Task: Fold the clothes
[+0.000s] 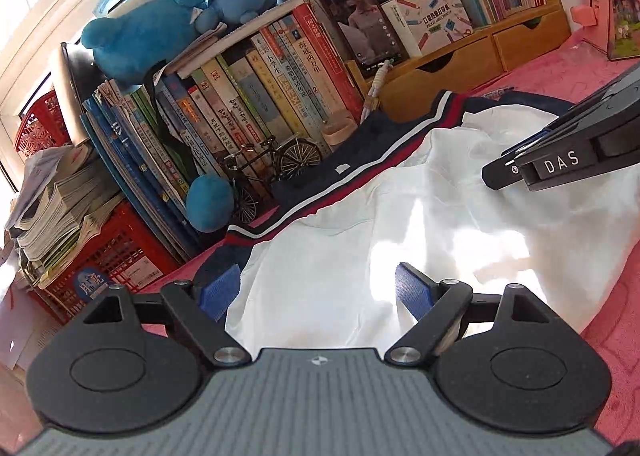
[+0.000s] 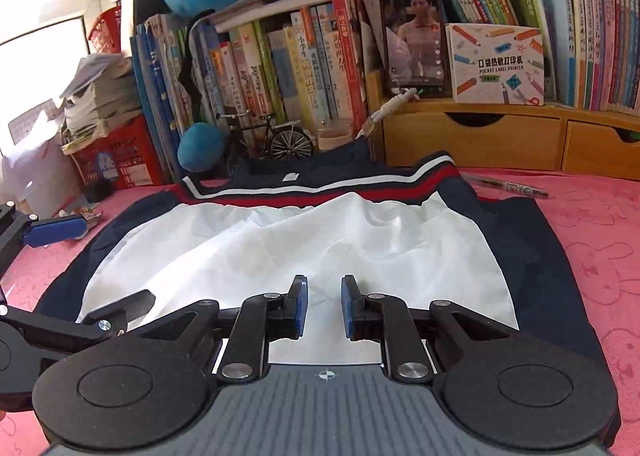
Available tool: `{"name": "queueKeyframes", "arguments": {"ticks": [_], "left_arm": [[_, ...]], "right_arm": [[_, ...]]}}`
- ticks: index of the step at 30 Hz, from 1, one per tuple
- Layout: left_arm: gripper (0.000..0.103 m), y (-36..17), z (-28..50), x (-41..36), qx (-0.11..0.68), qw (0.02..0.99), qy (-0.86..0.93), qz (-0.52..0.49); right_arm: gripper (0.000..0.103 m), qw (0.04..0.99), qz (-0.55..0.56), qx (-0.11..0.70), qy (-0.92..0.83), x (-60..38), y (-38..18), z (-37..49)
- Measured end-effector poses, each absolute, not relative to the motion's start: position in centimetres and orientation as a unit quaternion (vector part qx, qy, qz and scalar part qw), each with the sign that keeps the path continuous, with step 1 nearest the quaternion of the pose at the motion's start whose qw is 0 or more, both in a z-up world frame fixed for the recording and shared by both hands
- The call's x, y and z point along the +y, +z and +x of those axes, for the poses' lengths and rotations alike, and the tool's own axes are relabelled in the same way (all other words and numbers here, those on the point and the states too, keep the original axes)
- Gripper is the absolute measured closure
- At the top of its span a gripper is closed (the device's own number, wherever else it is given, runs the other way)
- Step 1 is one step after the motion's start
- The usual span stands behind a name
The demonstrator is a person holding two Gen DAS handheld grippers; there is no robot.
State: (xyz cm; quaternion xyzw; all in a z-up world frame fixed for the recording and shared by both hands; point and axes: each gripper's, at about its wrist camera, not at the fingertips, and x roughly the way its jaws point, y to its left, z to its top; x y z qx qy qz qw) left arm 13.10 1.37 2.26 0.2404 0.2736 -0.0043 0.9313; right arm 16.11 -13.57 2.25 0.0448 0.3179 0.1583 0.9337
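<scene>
A navy garment with a white lining (image 2: pixel 280 248) and a red-and-white striped waistband (image 2: pixel 328 188) lies spread on the pink cover; it also shows in the left wrist view (image 1: pixel 400 216). My left gripper (image 1: pixel 316 288) is open wide, its blue pads astride the garment's left edge, holding nothing. My right gripper (image 2: pixel 324 304) is open with a narrow gap, low over the white lining near its front edge, holding nothing. The right gripper's body (image 1: pixel 560 160) shows at the right of the left wrist view. One left finger (image 2: pixel 56 230) shows at the far left of the right wrist view.
The pink cover (image 2: pixel 580 256) surrounds the garment. Behind it stand rows of books (image 2: pixel 280 64), a phone (image 2: pixel 414 36), a wooden drawer unit (image 2: pixel 500 136), a model bicycle (image 2: pixel 272 136), blue plush toys (image 1: pixel 160 8) and a red crate (image 1: pixel 116 252). A pen (image 2: pixel 508 186) lies behind the garment.
</scene>
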Motion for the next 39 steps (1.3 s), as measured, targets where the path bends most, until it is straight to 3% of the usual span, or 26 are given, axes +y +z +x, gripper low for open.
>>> {"name": "queueKeyframes", "arguments": {"ticks": [5, 9, 10, 13, 22, 36, 39], "left_arm": [[0.017, 0.2, 18.0, 4.0, 0.358, 0.923, 0.027, 0.136], [0.011, -0.5, 18.8, 4.4, 0.36, 0.922, 0.043, 0.135], [0.011, -0.4, 18.8, 4.5, 0.362, 0.921, 0.044, 0.135], [0.011, -0.2, 19.0, 4.6, 0.362, 0.922, 0.043, 0.131], [0.006, -0.2, 20.3, 5.4, 0.371, 0.918, 0.037, 0.131], [0.005, -0.8, 28.6, 8.7, 0.4, 0.906, 0.099, 0.099], [0.017, 0.1, 27.5, 7.8, 0.388, 0.909, 0.103, 0.112]], "right_arm": [[0.085, 0.927, 0.047, 0.343, 0.146, -13.2, -0.7, 18.2], [0.084, 0.934, 0.015, 0.329, 0.141, -12.2, -0.6, 16.8], [0.079, 0.934, 0.005, 0.33, 0.137, -11.8, -0.2, 16.3], [0.037, 0.938, -0.02, 0.313, 0.149, -10.3, 1.0, 14.1], [0.035, 0.928, -0.004, 0.325, 0.181, -8.7, -0.6, 12.9], [0.026, 0.925, 0.008, 0.326, 0.197, -9.5, -1.1, 13.4], [0.024, 0.924, 0.014, 0.326, 0.202, -9.7, -1.1, 13.4]]}}
